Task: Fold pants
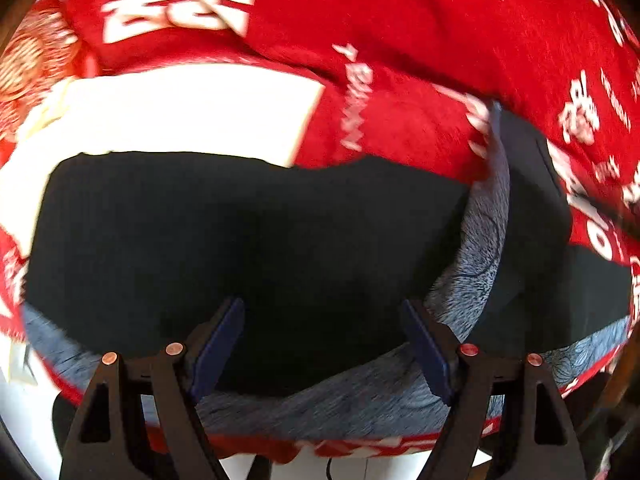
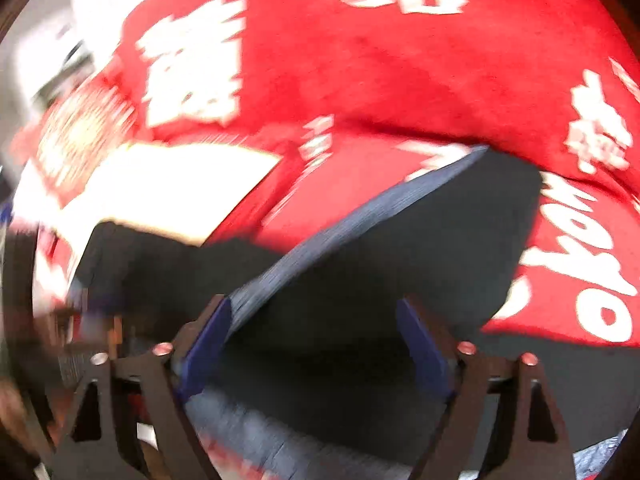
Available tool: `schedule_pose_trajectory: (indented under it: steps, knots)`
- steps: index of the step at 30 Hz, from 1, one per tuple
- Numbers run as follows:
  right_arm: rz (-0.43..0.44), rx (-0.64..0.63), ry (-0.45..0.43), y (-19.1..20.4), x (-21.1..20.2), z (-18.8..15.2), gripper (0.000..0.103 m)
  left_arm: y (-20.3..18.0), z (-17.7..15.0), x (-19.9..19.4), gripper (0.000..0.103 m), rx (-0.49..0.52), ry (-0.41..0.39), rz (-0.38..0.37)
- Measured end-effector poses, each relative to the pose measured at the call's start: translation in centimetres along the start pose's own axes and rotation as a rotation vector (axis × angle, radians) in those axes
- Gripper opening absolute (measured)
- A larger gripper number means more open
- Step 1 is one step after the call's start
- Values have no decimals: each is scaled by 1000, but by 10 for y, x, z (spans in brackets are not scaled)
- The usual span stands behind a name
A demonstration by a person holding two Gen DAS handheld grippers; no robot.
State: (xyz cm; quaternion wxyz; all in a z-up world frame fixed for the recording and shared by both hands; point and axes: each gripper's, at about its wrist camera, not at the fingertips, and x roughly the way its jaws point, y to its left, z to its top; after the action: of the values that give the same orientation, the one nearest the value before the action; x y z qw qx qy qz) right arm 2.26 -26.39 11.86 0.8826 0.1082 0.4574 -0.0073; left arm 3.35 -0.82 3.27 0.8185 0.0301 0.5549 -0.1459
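Note:
Black pants (image 1: 240, 232) with a grey fleecy lining (image 1: 476, 240) lie on a red blanket. In the left wrist view they span the middle, with lining showing along the near edge and in a strip at the right. My left gripper (image 1: 324, 344) hangs over the near part of the black cloth, open, its blue pads (image 1: 222, 344) wide apart and pressing on nothing. The right wrist view is blurred. There the pants (image 2: 420, 248) show a grey lining edge (image 2: 360, 216) running diagonally. My right gripper (image 2: 316, 340) is open above them, with nothing gripped.
The red blanket (image 1: 400, 20) with white lettering covers the whole surface and is rumpled behind the pants. A white rectangular patch (image 1: 180, 112) lies just beyond the pants at the left. The blanket's near edge and a pale floor (image 1: 24, 420) show at the lower left.

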Motion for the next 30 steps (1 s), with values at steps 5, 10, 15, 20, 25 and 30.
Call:
schedule_pose_trajectory:
  steps: [5, 10, 15, 20, 25, 30]
  knots:
    - [-63, 215, 118, -34, 47, 59, 99, -12, 6, 24, 81, 0, 12, 5]
    - [-201, 235, 291, -27, 113, 74, 99, -6, 9, 27, 81, -9, 26, -28]
    - [-298, 236, 304, -37, 121, 55, 49, -1, -1, 24, 81, -7, 26, -59]
    - [-144, 279, 231, -46, 71, 33, 0, -4, -1, 21, 81, -2, 41, -57]
    - [-120, 340, 82, -60, -6, -11, 0, 0, 1, 12, 81, -29, 40, -102]
    - [40, 430, 89, -66, -19, -11, 5, -8, 13, 22, 81, -66, 55, -120]
